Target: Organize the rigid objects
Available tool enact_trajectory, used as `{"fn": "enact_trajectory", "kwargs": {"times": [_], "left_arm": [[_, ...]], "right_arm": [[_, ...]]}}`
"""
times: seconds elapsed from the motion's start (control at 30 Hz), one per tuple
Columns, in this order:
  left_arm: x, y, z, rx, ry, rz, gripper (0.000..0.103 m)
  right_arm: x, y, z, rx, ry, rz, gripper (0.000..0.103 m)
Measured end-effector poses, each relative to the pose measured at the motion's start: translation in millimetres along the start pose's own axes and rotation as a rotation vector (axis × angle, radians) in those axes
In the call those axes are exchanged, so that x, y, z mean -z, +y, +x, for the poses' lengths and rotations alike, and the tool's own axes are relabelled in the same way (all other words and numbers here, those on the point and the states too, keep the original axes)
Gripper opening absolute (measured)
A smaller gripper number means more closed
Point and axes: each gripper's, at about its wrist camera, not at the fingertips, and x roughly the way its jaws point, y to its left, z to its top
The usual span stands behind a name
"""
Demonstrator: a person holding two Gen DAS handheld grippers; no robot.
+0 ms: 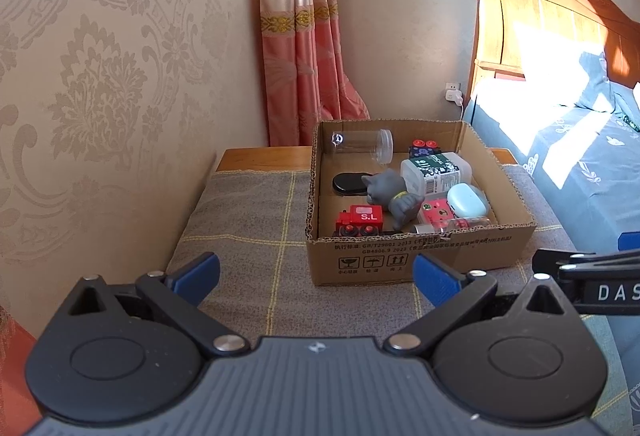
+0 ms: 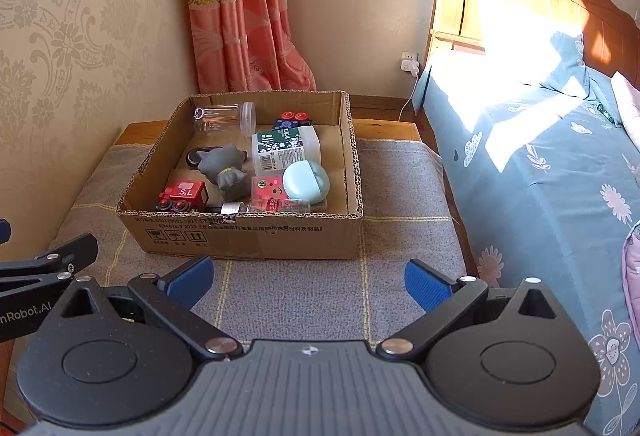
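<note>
A shallow cardboard box (image 1: 416,256) (image 2: 240,236) stands on a grey checked cloth. In it lie a clear jar (image 1: 362,147) (image 2: 224,117), a grey cat figure (image 1: 390,195) (image 2: 224,165), a red toy train (image 1: 360,222) (image 2: 184,193), a white labelled bottle (image 1: 436,171) (image 2: 286,149), a pale blue case (image 1: 468,200) (image 2: 306,181) and a black oval (image 1: 348,183). My left gripper (image 1: 316,278) is open and empty, in front of the box. My right gripper (image 2: 308,282) is open and empty, also in front of the box.
The cloth (image 1: 248,224) (image 2: 400,187) covers a low wooden table against a patterned wall (image 1: 100,95). A bed with a blue cover (image 2: 540,163) and wooden headboard (image 1: 540,19) lies right. A pink curtain (image 2: 240,15) hangs behind. The other gripper shows at each view's edge (image 1: 592,284) (image 2: 40,268).
</note>
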Motion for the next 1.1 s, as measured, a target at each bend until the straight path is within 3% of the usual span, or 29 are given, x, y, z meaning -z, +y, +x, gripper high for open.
{"fn": "enact_trajectory", "kwargs": {"times": [1.1], "left_arm": [[-3.0, -3.4, -2.0, -0.001, 0.01, -0.001, 0.102]], "right_arm": [[0.1, 1.9, -4.9, 0.024, -0.032, -0.006, 0.103]]}}
